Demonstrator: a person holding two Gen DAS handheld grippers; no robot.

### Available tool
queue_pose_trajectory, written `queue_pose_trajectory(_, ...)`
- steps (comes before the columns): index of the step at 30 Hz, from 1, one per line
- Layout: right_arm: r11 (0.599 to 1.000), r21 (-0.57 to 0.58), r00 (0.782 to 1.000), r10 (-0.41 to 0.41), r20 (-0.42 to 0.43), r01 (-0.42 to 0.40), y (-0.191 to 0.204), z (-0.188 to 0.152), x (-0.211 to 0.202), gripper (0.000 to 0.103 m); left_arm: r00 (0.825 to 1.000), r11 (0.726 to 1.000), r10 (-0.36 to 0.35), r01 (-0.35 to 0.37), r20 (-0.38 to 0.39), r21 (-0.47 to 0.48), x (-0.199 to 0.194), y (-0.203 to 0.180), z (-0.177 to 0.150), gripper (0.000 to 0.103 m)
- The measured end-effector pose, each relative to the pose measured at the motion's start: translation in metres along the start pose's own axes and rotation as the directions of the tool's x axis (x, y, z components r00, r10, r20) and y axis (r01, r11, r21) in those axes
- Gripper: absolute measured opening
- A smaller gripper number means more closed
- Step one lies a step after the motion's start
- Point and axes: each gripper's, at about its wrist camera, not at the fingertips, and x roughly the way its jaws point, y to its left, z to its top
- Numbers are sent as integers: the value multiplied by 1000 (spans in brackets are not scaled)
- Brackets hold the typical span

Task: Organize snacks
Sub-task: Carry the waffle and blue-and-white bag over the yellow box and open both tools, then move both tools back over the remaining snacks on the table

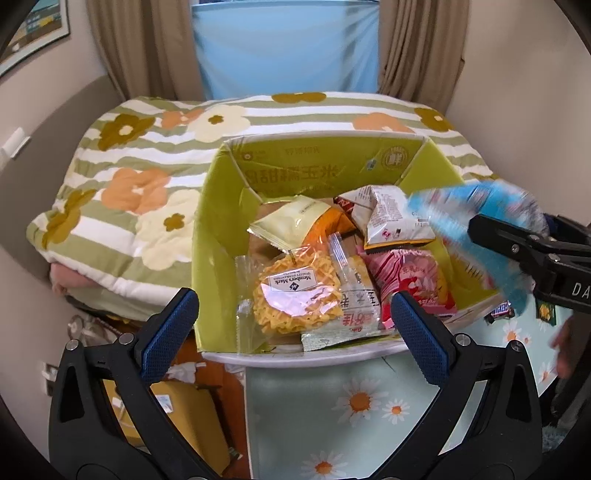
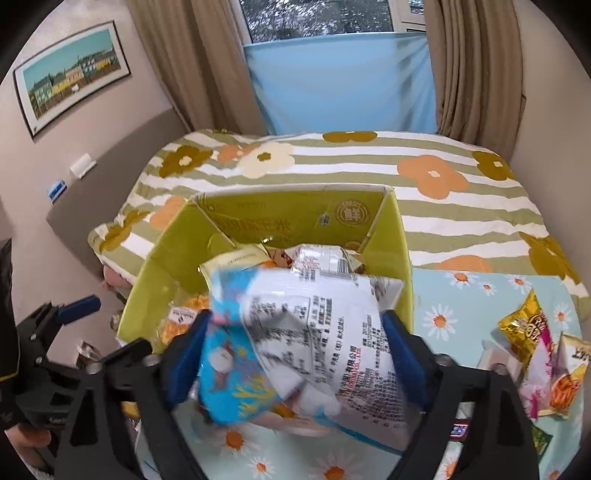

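Soft, even daylight comes from the window (image 2: 321, 18) behind the curtains, casting faint shadows. Fisheye bending curves the edges, with dark corners. The blue snack bag (image 2: 295, 350) is motion-blurred in both views.

Snack packets (image 1: 299, 295) inside box (image 1: 218, 229), box on table (image 1: 332, 406), bed (image 1: 147, 147) behind

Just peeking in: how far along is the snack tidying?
Several packets already lie in the green box, like the noodle snack. The right gripper holds a blue-and-white bag near it. Loose packets wait on the daisy cloth. Left gripper is open.
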Motion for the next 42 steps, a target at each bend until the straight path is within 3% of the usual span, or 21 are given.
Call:
queue_pose_trajectory(4, 999, 42, 999, 17, 49, -19, -2, -9, -7, 102, 1000, 1000, 11, -11, 3, 13, -6, -1, -5, 103)
queue_pose_trajectory(11, 1000, 27, 1000, -8, -12, 8, 0, -26, -15, 102, 1000, 1000, -17, 18, -17, 8, -5, -3, -17, 103)
queue_pose_trajectory(24, 996, 62, 996, -70, 47, 67, -15, -40, -59, 102, 996, 995, -83, 80, 40, 57, -21, -22, -8, 103)
queue_pose_trajectory(32, 988, 100, 987, -130, 90, 121, -73, -45, -101, 102, 990, 988, -122, 115, 73, 101, -38, -79, 4, 103)
queue_pose_trajectory(42, 973, 156, 979, -184, 85, 170, -181, -65, -151, 102, 983, 976, -174, 165, 57, 145, -43, -201, 0, 103)
